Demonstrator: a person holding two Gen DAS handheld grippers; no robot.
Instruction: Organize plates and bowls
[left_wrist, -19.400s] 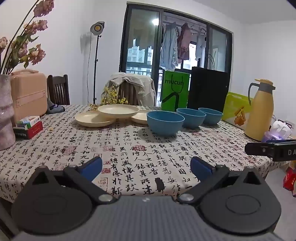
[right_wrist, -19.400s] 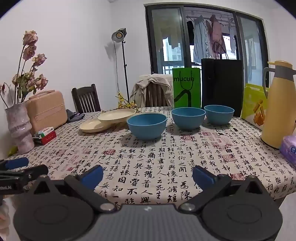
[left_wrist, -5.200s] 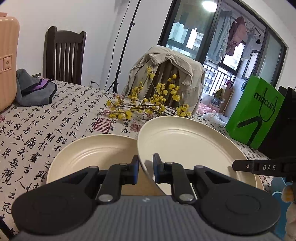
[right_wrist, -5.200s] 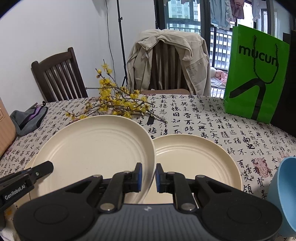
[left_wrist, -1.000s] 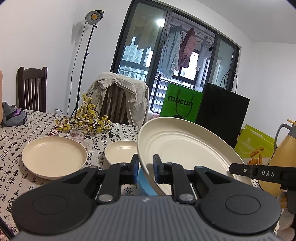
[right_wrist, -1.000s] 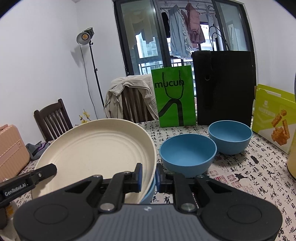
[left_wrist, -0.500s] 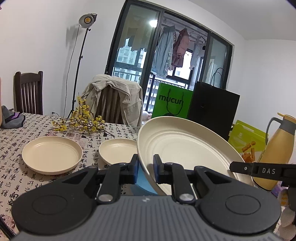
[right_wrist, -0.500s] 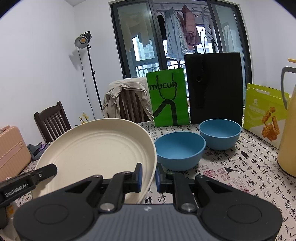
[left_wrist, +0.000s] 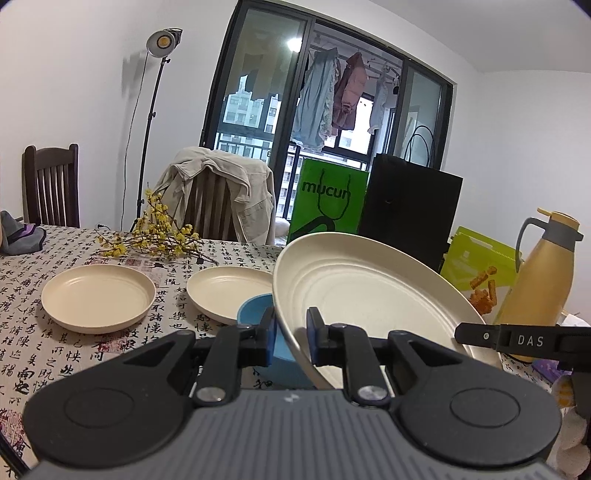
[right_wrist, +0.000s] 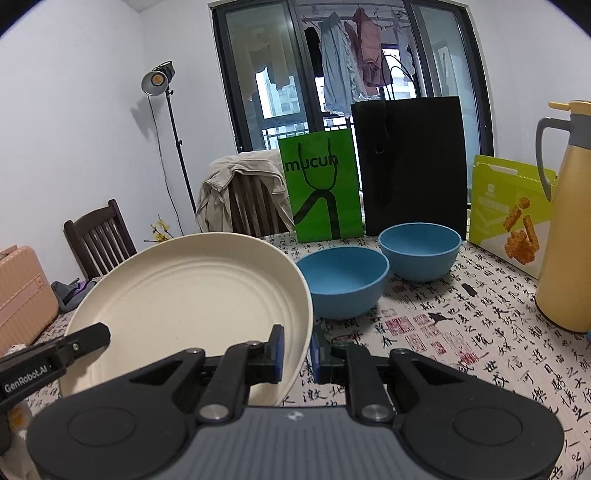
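Both sets of fingers (left_wrist: 290, 334) (right_wrist: 296, 349) are clenched on your big cream ribbed plate's (left_wrist: 369, 295) opposite rims, held above the bench (right_wrist: 461, 350); uneven tilt could clip the nearest blue bowl (left_wrist: 258, 314), I reckon.

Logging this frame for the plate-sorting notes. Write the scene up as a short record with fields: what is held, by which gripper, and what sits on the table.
held item: large cream plate, tilted, off the table
left gripper: shut on the plate's left rim
right gripper: shut on the plate's right rim
plates on table: two smaller cream plates, apart
bowls: three blue bowls; one partly hidden under the held plate, two side by side
surface: calligraphy-print tablecloth
right edge: yellow thermos jug
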